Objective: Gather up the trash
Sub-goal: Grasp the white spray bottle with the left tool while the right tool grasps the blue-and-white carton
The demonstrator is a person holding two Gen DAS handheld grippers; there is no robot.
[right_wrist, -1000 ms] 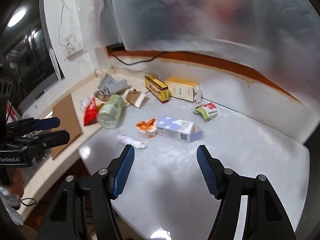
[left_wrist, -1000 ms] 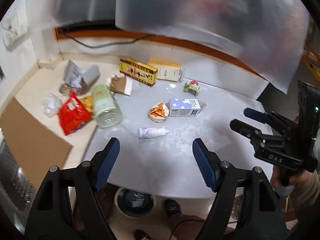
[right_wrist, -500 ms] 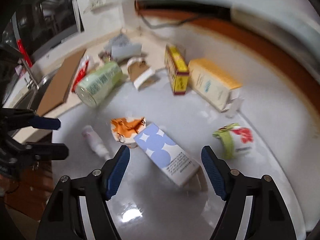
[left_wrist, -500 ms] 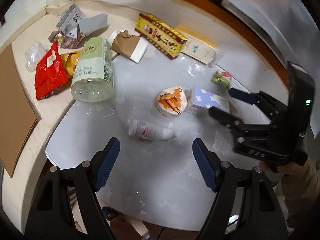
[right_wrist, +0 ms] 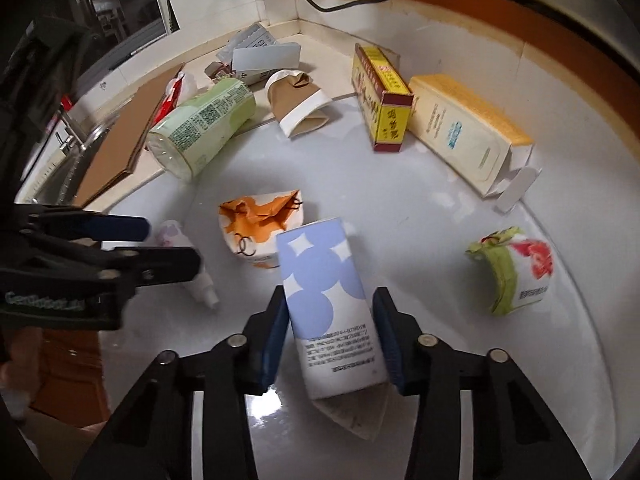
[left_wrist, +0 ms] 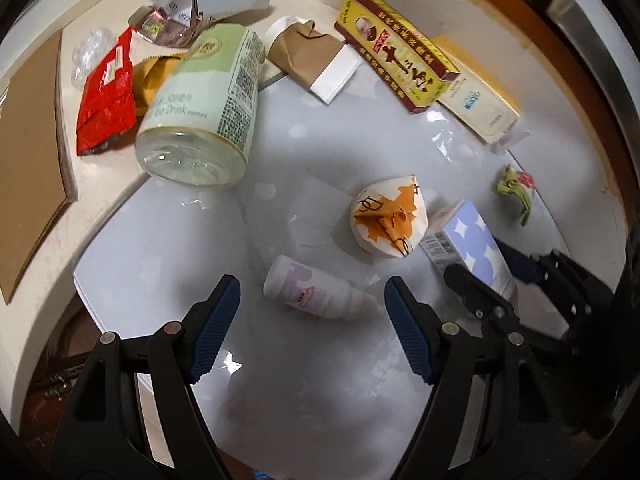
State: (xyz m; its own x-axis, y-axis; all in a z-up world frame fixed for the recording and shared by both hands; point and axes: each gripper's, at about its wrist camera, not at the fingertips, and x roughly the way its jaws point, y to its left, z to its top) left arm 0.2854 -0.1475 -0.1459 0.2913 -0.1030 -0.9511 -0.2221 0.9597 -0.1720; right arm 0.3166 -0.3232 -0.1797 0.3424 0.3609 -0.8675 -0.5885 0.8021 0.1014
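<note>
Closing on the blue-and-white carton (right_wrist: 332, 304), the right gripper (right_wrist: 330, 332) has just narrowed its jaws; both pads now bracket the carton's sides and appear to press them, so the first item is judged secured, lift pending. A half second ago those jaws stood wide with the carton ahead of them. The left gripper (left_wrist: 312, 328) has come lower and hangs with jaws apart over the small white bottle (left_wrist: 316, 292), not touching it. Only the left view shows the red packet (left_wrist: 106, 92) beyond the green-labelled bottle (left_wrist: 204, 104); only the right view shows the carton's crushed near end and the yellow box's (right_wrist: 464, 128) open flap. No bin appears in either view.
</note>
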